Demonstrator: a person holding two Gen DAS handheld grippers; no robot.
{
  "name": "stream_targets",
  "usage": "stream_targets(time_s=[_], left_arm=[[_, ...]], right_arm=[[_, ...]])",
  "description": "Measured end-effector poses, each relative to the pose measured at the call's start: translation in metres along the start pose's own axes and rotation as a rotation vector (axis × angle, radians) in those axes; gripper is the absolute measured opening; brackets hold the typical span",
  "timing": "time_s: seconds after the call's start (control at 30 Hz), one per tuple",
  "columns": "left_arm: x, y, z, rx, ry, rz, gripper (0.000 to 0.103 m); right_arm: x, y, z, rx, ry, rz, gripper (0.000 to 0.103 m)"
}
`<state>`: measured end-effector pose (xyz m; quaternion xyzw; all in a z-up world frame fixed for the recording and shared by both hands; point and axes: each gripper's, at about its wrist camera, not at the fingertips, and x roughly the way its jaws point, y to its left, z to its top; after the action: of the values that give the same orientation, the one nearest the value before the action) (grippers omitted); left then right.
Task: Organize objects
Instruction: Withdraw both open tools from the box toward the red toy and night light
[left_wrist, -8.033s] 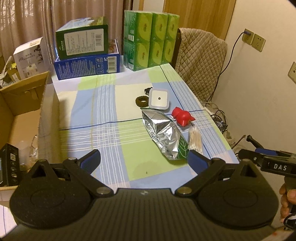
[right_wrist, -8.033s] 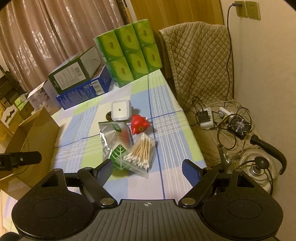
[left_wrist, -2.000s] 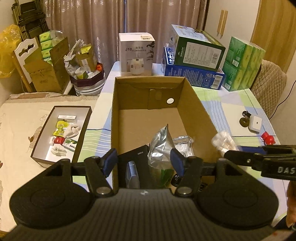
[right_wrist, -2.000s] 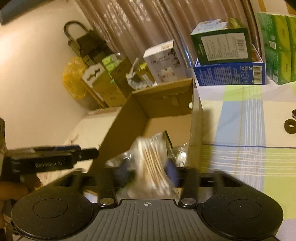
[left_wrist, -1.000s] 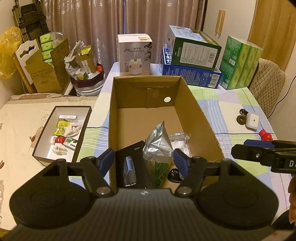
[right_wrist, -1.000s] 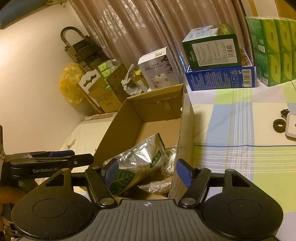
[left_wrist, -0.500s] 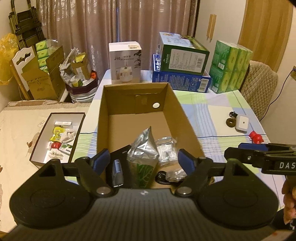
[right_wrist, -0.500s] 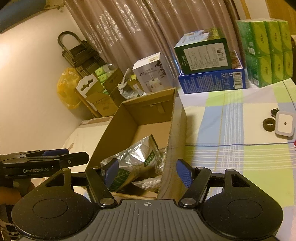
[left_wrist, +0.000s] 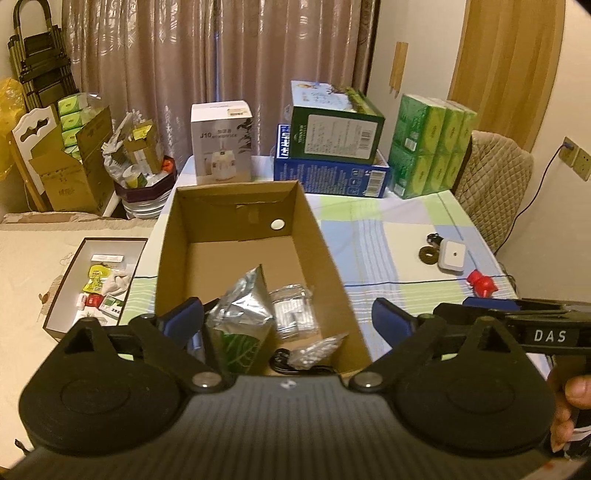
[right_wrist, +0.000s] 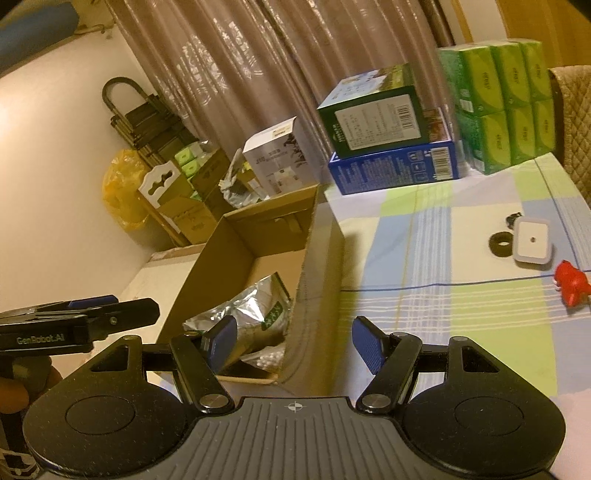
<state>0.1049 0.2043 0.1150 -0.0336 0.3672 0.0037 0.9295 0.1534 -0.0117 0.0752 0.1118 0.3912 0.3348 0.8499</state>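
I take the cardboard box (left_wrist: 236, 258) as my landmark; it sits on the table (left_wrist: 399, 236) under a checked cloth, top open. Behind it stand a white carton (left_wrist: 221, 142), a green box (left_wrist: 334, 127) stacked on a blue one (left_wrist: 328, 177), and green tissue packs (left_wrist: 430, 146). Inside the box a silver foil pouch (left_wrist: 242, 312) stands upright with a clear packet (left_wrist: 293, 314) to its right and a bag of cotton swabs (left_wrist: 317, 349) at the near wall. My left tool hides the near floor of the box, where a dark item and a black cord are only partly visible.

My left tool (left_wrist: 288, 319) has just been opening; its jaws stand wide above the near end of the box, nothing gripped. My right tool (right_wrist: 291, 339) hovers over the box's right wall, jaws moderately apart and empty.

Right of the box, well apart on the cloth, lie a white square device (left_wrist: 452, 254), a dark ring (left_wrist: 428, 253) touching it, and a small red toy (left_wrist: 480, 282). The right view shows the toy cut off at the frame edge. Only the left view shows the shallow tray (left_wrist: 66, 288) of small items on a cream-covered surface left of the box.
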Motion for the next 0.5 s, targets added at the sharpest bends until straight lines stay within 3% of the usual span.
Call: stream_targets(time_s=[0.5], left_arm=[[-0.009, -0.053, -0.002, 0.046, -0.022, -0.04, 0.102]], right_arm=[[-0.059, -0.045, -0.004, 0.021, -0.074, -0.111, 0.066]])
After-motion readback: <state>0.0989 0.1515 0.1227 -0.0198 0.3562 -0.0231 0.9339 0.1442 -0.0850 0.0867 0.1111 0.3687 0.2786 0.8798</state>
